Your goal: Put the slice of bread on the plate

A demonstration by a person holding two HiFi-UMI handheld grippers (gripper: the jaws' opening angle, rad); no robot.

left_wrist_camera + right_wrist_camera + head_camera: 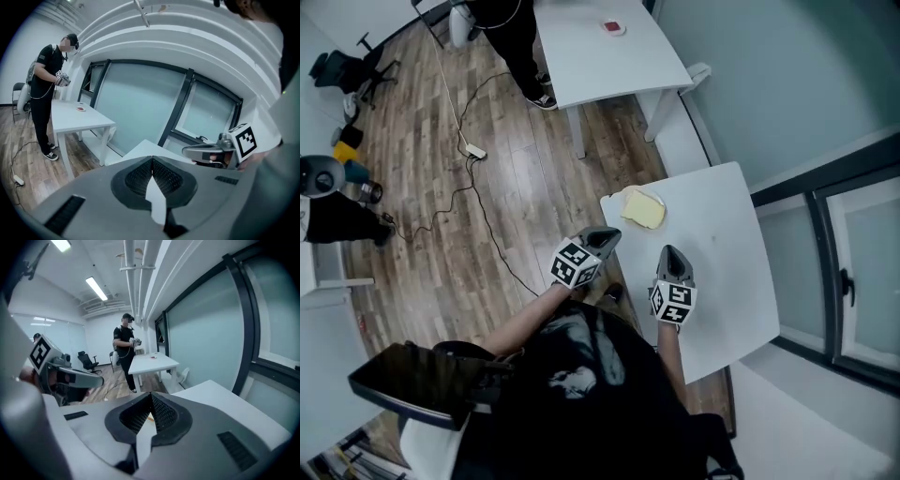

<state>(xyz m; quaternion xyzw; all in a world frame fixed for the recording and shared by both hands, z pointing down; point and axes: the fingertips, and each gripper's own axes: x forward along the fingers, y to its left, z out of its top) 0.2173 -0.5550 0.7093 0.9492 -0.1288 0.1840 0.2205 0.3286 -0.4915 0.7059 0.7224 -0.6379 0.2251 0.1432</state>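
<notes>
Since the bread (pixel 643 212) lies on the plate (pixel 627 191) beyond the left gripper (pixel 606 236) and right gripper (pixel 671 252), jaws shut and empty, the task looks done.

Seen from above at lower centre of the frame, the person wears a black top (pixel 623 417) with a pale grey print (pixel 572 380) across it. The left gripper (pixel 605 236) and the right gripper (pixel 671 253) are matt grey, tapered shells, each carrying a white cube (pixel 575 264) printed with black square markers. In the gripper views, at bottom centre, each smooth grey shell has a dark hollow lined with ribbed black pads (pixel 140 177), with narrow dark slots (pixel 65 214) set out to either side.
</notes>
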